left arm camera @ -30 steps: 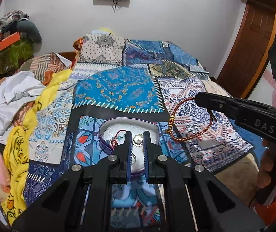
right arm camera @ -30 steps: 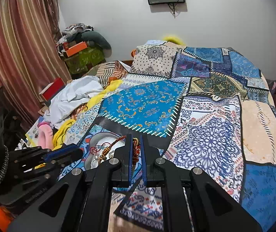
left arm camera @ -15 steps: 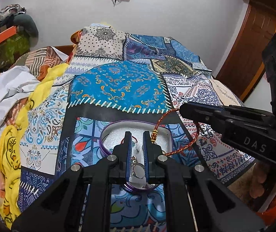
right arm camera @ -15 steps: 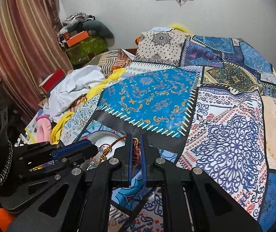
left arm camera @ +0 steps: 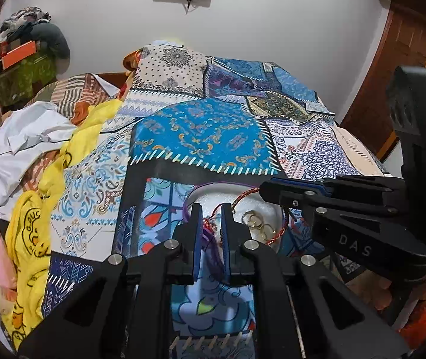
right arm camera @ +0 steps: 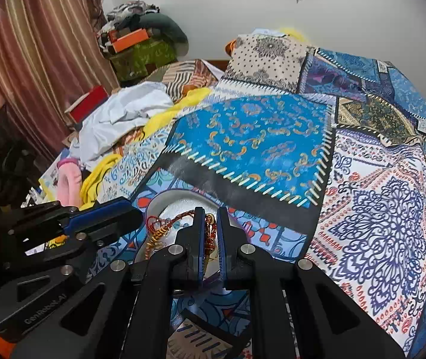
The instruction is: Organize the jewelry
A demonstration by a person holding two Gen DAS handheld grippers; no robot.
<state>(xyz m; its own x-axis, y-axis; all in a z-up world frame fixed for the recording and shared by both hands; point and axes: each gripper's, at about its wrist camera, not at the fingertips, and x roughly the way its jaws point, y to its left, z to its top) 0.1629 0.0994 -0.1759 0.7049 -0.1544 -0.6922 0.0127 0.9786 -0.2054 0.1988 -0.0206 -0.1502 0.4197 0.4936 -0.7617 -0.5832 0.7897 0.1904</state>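
A red-and-gold braided bracelet (left arm camera: 283, 224) hangs in a loop over a white, purple-rimmed jewelry dish (left arm camera: 210, 187) on a patchwork bedspread (right arm camera: 251, 140), with gold rings (left arm camera: 256, 223) and a red thread piece (right arm camera: 154, 223) lying inside the dish. The right gripper (right arm camera: 210, 224), jaws pressed nearly together, pinches the bracelet just above the dish. The left gripper (left arm camera: 210, 223), almost closed, clamps the dish's near rim.

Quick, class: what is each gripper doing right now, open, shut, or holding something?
Left gripper: shut on the bowl rim.
Right gripper: shut on the red-and-gold bracelet, over the bowl.
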